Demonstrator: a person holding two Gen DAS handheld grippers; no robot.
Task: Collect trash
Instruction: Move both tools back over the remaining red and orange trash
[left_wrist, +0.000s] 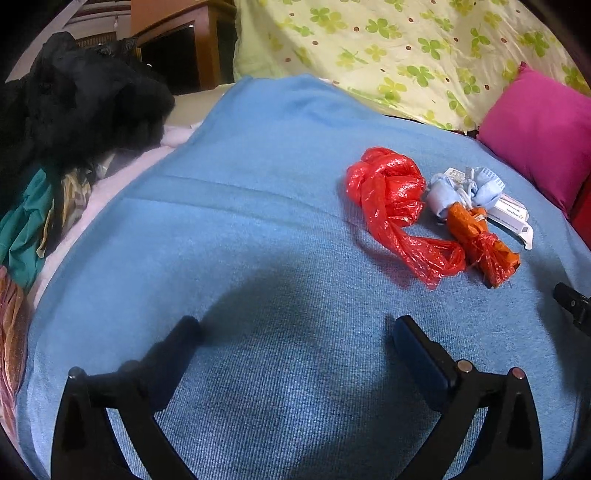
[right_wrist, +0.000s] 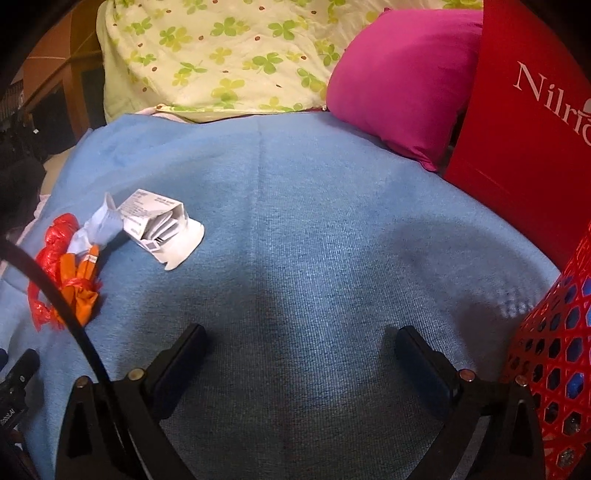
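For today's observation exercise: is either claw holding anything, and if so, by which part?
Nothing is held. The left claw and right claw are both open over bare blue blanket; the red plastic bag lies untouched.

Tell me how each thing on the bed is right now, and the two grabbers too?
Red bag: twisted, lying on the blanket.
Orange wrapper: crumpled, tied, beside the red bag.
Blue tissue: scrunched.
White box: torn open, on its side.
Pink pillow: leaning at the back.
Red basket: at the right edge.
Left gripper: open, empty.
Right gripper: open, empty.
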